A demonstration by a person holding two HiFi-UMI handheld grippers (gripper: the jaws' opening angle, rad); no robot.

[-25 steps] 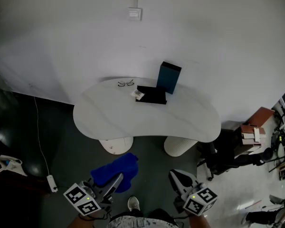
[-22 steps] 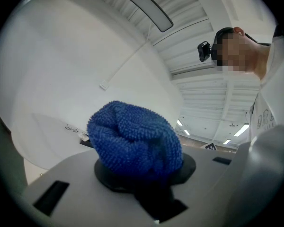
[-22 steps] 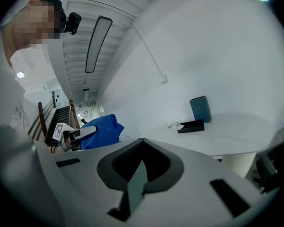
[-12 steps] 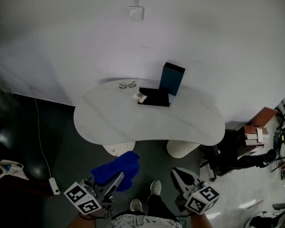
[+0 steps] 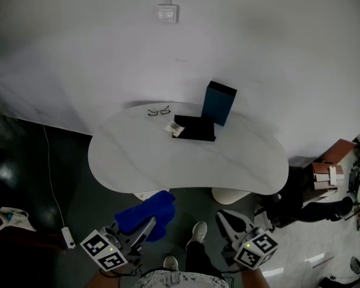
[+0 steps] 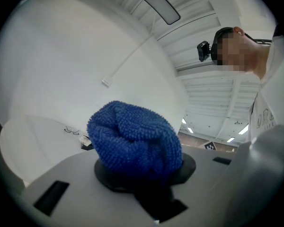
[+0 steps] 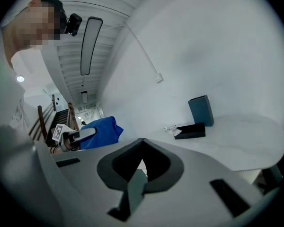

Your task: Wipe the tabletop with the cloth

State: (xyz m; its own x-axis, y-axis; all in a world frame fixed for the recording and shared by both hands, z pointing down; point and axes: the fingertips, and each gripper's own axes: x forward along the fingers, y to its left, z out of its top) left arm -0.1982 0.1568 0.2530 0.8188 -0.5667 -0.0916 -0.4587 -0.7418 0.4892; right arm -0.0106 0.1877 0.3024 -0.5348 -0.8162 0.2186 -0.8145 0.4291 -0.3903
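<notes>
The white kidney-shaped table [image 5: 186, 161] stands before the white wall and carries at its far side an upright dark blue box [image 5: 218, 102], a flat black case [image 5: 194, 128] just beside it, and a pair of glasses [image 5: 158, 111] near the left. The blue cloth [image 5: 147, 215] is not on the tabletop: it hangs bunched over the floor, near the table's front edge, clamped in the jaws of the left gripper [image 5: 147, 225]. The right gripper [image 5: 227, 223] is beside it with jaws together and nothing between them.
</notes>
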